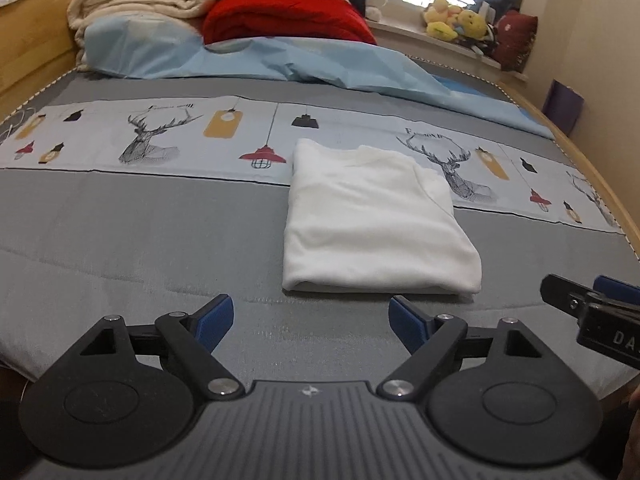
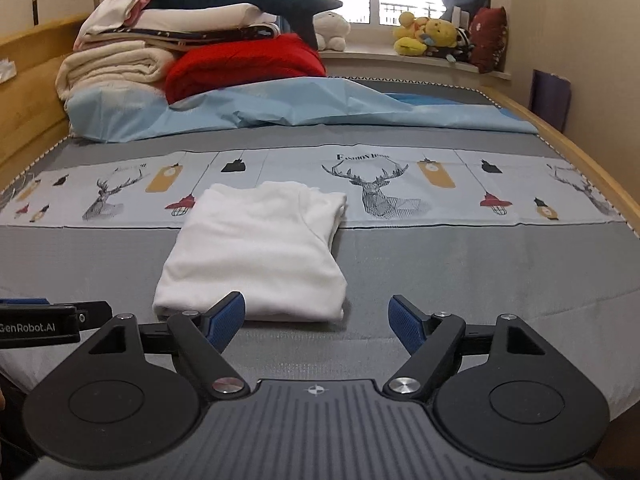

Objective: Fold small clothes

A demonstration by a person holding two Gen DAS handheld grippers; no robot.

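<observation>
A small white garment [image 1: 376,220] [image 2: 260,252] lies folded into a neat rectangle on the grey bed cover [image 1: 140,248] [image 2: 480,272], its far end over the printed deer band. My left gripper [image 1: 312,320] hovers just short of its near edge, jaws wide open with nothing between the blue pads [image 1: 214,322]. My right gripper [image 2: 316,320] stands open too, close to the garment's near right corner, its left blue pad [image 2: 228,318] in front of the cloth's edge. Each gripper shows at the side of the other's view: the right gripper [image 1: 592,304], the left gripper [image 2: 40,320].
A light blue sheet [image 2: 280,108] lies crumpled across the far part of the bed. Behind it is a stack of folded blankets [image 2: 120,60] and a red cushion [image 2: 248,68]. Plush toys [image 2: 428,38] sit on the window sill. Wooden bed rails [image 2: 560,140] run along both sides.
</observation>
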